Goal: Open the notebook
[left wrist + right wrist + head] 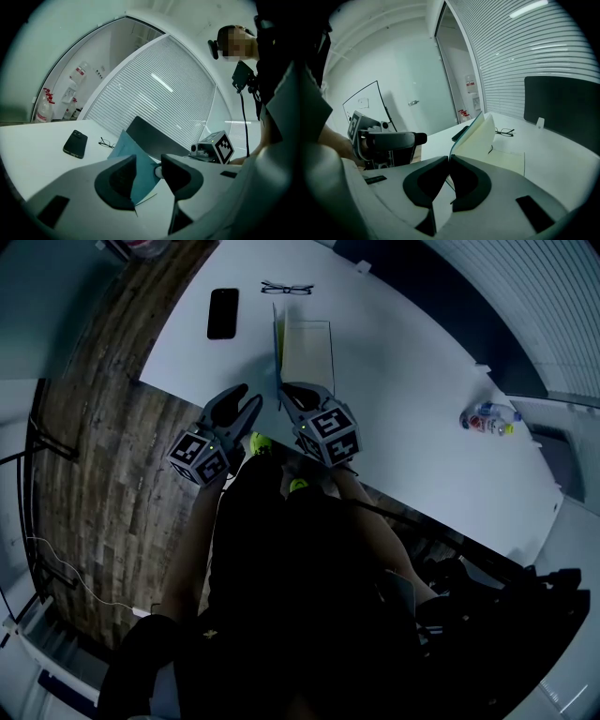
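Observation:
The notebook (pixel 309 348) lies on the white table (pixel 403 381), its teal cover (pixel 277 352) lifted upright off the cream pages (pixel 506 159). My right gripper (pixel 286 395) is shut on the cover's near edge; in the right gripper view (pixel 449 161) the thin cover (pixel 465 131) runs up from between the closed jaws. My left gripper (pixel 246 401) hovers just left of the notebook with its jaws apart and nothing held. In the left gripper view (pixel 149 171) the teal cover (pixel 138 161) shows beyond the gap.
A black phone (pixel 223 313) and a pair of glasses (pixel 287 288) lie beyond the notebook's left side. A small bottle (pixel 487 418) lies at the table's far right. The table's near edge (pixel 187 395) borders a wooden floor.

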Demonstrator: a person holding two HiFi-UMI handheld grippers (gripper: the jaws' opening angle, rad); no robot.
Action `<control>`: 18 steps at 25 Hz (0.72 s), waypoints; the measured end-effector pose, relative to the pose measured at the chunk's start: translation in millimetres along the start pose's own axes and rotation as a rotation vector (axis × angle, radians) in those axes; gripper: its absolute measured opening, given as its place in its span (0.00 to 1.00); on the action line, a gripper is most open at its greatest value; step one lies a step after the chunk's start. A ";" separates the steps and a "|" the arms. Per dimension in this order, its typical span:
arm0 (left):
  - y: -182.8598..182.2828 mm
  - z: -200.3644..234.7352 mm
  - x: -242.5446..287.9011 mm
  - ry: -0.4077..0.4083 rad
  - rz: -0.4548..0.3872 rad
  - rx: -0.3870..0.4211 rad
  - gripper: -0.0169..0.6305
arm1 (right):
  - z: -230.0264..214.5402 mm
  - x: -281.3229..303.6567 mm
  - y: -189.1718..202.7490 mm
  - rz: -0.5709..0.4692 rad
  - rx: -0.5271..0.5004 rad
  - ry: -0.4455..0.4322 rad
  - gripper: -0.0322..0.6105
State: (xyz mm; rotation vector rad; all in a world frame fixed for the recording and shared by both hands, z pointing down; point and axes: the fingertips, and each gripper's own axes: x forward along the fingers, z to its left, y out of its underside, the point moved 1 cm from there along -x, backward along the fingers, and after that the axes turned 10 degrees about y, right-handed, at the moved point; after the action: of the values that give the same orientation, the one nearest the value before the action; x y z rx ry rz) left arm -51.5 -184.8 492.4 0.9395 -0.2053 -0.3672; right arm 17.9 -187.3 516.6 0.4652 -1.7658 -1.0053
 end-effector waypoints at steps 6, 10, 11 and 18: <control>-0.6 4.0 -11.3 -0.021 -0.009 -0.013 0.27 | 13.0 8.1 -2.8 0.011 -0.015 -0.038 0.09; 1.1 8.7 -16.8 -0.029 -0.016 -0.015 0.27 | 20.1 13.0 -3.9 0.017 -0.031 -0.058 0.09; 1.8 9.6 -18.9 -0.031 -0.016 -0.017 0.27 | 22.7 14.6 -3.3 0.021 -0.038 -0.066 0.09; -0.8 19.1 -30.9 -0.053 -0.036 -0.025 0.27 | 42.5 32.9 -0.2 0.058 -0.084 -0.116 0.09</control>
State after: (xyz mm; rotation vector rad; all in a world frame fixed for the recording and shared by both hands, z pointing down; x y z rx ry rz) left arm -86.3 -187.3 502.4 0.9103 -0.2321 -0.4278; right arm -34.1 -192.8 529.3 0.3072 -1.8210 -1.0792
